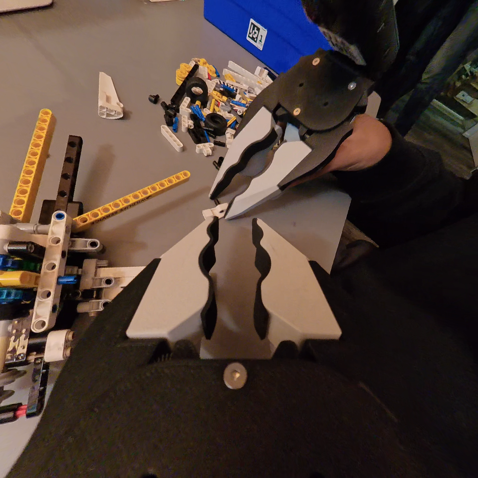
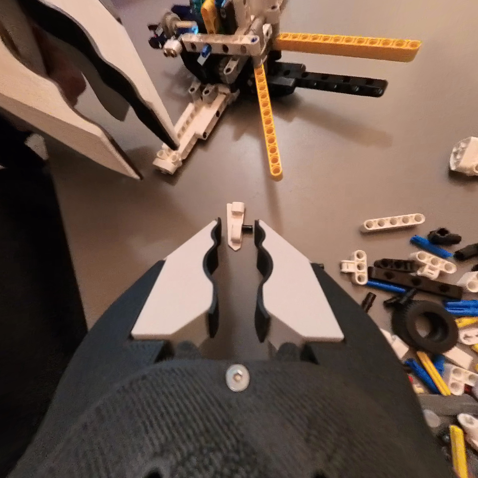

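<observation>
At the left edge of the left wrist view a half-built assembly (image 1: pixel 49 271) of white, black and yellow beams lies on the grey bench (image 1: pixel 103 38). It sits apart from the spare parts, probably so it stays easy to reach. A long yellow beam (image 1: pixel 132 199) juts from it toward the middle of the frame.

In the upper middle, a loose pile of parts (image 1: pixel 209 103) with two black tyres is heaped in front of a blue bin (image 1: pixel 258 28).

In the lower middle, the left tool (image 1: pixel 235 222) has its fingers spread with only bare bench between them, so it holds nothing. Its left fingertip is just beside a small white piece (image 1: pixel 213 211).

Right of centre, the right tool (image 1: pixel 219 207), gripped by a hand (image 1: pixel 362 144), angles down with its tips low over the bench. It is partly open around that white piece. A short black pin (image 2: pixel 248 226) sticks out of the piece's side and its end meets one pad. The lower finger lies against the white body in the left wrist view. The right wrist view shows a thin dark sliver on the other side. I judge this a light pinch across piece and pin together, with the piece held edge-up so the pin points sideways.
</observation>
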